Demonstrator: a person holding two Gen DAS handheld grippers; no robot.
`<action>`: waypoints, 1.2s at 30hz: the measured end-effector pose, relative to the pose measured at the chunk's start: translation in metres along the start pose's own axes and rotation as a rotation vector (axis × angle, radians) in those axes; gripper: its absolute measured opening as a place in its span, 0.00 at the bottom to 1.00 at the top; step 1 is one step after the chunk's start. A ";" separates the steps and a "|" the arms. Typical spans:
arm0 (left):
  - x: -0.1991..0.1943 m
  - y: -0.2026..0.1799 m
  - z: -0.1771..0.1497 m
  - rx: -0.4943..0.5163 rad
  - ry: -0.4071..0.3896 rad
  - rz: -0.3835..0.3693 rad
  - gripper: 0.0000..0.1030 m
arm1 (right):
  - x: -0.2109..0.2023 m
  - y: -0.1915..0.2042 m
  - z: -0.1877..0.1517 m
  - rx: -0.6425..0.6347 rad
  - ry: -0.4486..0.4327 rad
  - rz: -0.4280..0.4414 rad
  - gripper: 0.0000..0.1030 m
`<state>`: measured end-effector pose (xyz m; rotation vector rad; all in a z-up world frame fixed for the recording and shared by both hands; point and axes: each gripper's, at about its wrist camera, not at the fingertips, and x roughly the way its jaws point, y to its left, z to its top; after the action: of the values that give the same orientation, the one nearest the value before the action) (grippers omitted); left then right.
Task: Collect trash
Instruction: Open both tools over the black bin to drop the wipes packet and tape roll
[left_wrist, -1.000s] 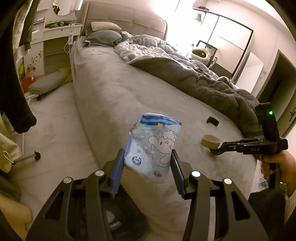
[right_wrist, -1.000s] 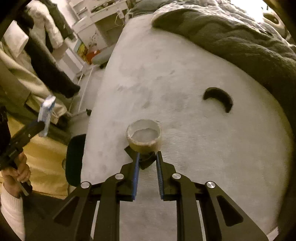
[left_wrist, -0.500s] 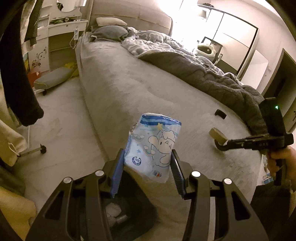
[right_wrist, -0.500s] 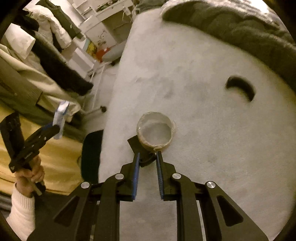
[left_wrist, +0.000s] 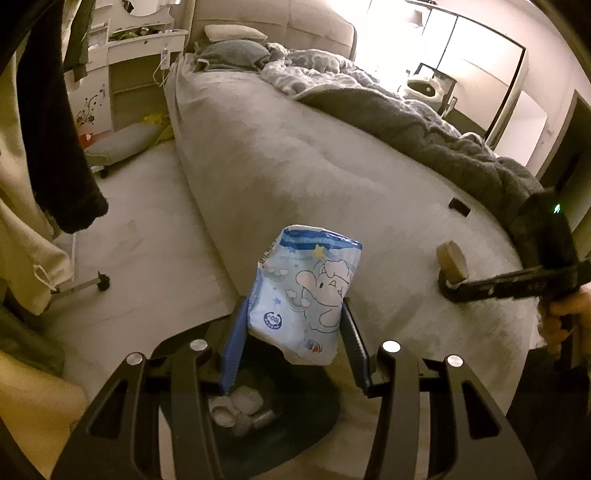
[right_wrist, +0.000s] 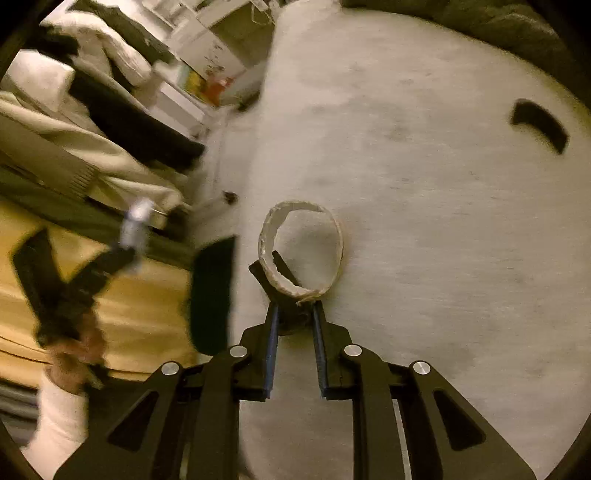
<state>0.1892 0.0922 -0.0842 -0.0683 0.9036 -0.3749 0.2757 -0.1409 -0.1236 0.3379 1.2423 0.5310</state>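
The bed, with its pale cover and a dark blanket bunched along the far side, fills most of both views, and beside its near edge on the floor stands a black trash bin with a few crumpled white bits inside. Above that bin the left gripper is clamped on a blue-and-white tissue pack printed with a cartoon elephant. The right gripper, its 2 fingers closed on the rim, holds a cardboard tape ring over the bed, near a small black object lying on the cover.
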 end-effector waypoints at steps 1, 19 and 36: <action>0.000 0.002 -0.002 0.000 0.007 0.005 0.50 | 0.002 0.003 0.001 0.006 -0.003 0.027 0.17; 0.040 0.039 -0.058 -0.025 0.196 0.087 0.50 | 0.060 0.063 -0.001 -0.091 0.091 0.062 0.17; 0.073 0.089 -0.118 -0.128 0.392 0.134 0.51 | 0.143 0.122 -0.011 -0.220 0.228 0.012 0.17</action>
<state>0.1642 0.1621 -0.2311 -0.0519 1.3120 -0.2072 0.2733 0.0392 -0.1788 0.1012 1.3868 0.7250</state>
